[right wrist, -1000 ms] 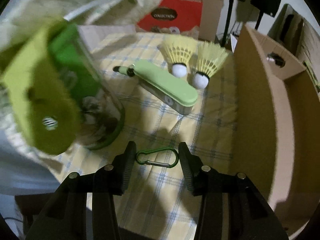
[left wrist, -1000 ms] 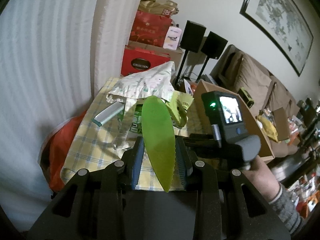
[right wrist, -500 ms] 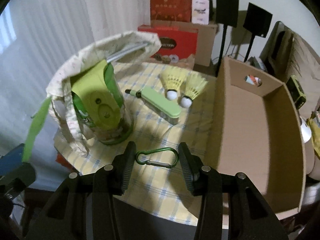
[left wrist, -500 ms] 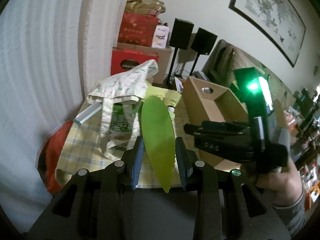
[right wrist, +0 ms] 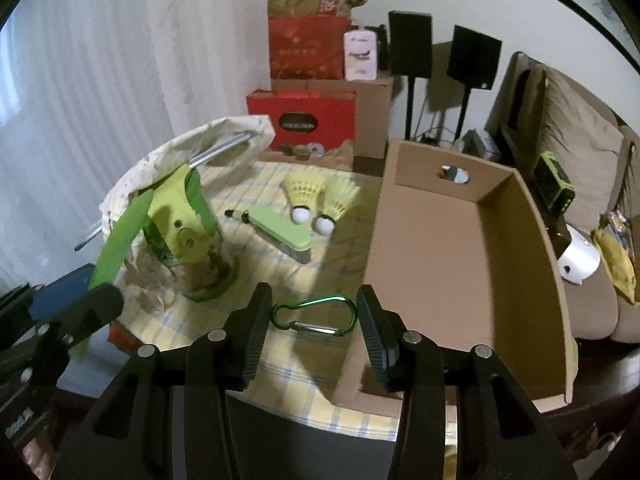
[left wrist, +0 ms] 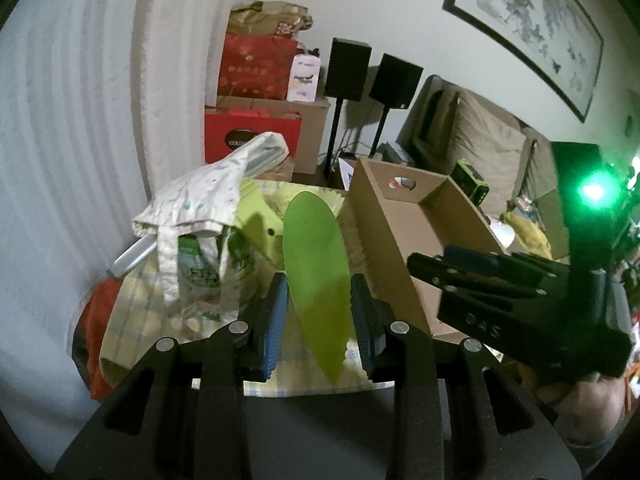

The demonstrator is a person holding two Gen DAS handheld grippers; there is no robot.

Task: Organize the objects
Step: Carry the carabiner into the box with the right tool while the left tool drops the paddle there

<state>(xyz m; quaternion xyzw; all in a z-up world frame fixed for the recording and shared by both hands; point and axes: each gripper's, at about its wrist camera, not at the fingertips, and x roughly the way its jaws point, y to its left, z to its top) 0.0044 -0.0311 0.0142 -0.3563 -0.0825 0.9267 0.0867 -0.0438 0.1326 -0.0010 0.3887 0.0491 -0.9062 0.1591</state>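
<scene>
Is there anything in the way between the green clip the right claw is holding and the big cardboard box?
Nothing visible is. The green carabiner sits between the right gripper jaws, right beside the open cardboard box. The box looks empty. Only its near side wall lies between them, so the clip has to pass over that.

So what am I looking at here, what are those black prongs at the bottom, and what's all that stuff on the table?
There's no robot: a person holds a hand-held claw in each hand, and each claw has a camera looking out along its two prongs. The left claw grips a flat green leaf-shaped piece. The right claw holds a green carabiner. On the checked tablecloth stand a green jar draped with a cloth bag, a green folding tool and two yellow shuttlecocks. Beside them is an open cardboard box, nothing showing inside.
</scene>
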